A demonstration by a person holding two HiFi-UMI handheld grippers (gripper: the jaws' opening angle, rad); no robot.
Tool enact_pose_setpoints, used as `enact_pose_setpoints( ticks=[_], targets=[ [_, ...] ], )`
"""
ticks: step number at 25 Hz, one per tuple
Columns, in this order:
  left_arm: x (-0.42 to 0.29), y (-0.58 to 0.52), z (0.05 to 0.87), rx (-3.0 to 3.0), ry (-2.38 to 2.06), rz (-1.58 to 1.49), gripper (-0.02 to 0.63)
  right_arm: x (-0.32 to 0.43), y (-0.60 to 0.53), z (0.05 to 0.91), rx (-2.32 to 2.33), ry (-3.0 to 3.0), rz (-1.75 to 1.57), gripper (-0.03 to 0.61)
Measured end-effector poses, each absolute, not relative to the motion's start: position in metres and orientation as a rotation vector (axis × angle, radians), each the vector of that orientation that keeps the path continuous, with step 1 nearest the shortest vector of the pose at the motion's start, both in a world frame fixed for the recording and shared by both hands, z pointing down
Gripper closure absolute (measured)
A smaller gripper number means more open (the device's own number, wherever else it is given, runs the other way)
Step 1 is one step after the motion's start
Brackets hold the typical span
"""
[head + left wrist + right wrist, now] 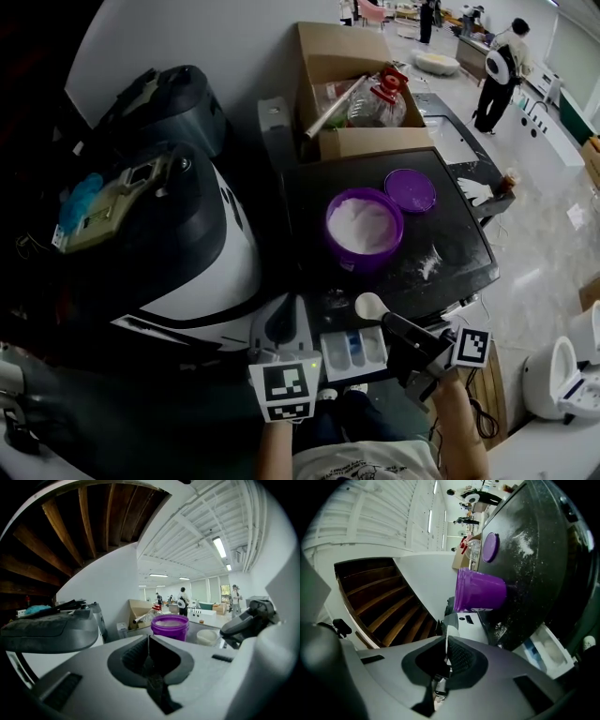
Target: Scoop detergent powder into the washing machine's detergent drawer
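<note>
Round white scoop (368,305) sits pinched between right gripper (446,645) jaws; left gripper (148,644) jaws meet, empty.

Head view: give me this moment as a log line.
right hand-held gripper shut on white plastic scoop | scoop by open white detergent drawer | left hand-held gripper shut, empty | round purple powder tub uncovered

Light: shone from ceiling strips (219,546), bright at right.
Shadow: lay deep past worktop's (314,187) left edge.
Distortion: curved everything, blackened corners.
</note>
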State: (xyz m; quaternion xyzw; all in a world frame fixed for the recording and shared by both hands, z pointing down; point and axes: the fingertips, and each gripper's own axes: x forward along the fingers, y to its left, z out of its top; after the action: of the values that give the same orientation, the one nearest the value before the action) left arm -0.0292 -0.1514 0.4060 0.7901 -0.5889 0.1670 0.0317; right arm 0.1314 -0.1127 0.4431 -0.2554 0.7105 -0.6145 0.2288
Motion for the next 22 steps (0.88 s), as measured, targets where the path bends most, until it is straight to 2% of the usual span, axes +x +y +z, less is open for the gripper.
enact_pose_setpoints(
  ticks=[15, 22],
  targets=[
    [-0.055, -0.122, 0.447, 2.435, -1.699, 0.593, 0.603, 0.108, -0.075, 0.494, -0.971, 1.997, -1.734, 0.558],
    [-0.054, -0.116, 0.457, 2.444, -1.657, 0.604, 0.603, 0.104, -0.069, 0.518, -1.233, 2.125, -1.729, 0.558]
  ],
)
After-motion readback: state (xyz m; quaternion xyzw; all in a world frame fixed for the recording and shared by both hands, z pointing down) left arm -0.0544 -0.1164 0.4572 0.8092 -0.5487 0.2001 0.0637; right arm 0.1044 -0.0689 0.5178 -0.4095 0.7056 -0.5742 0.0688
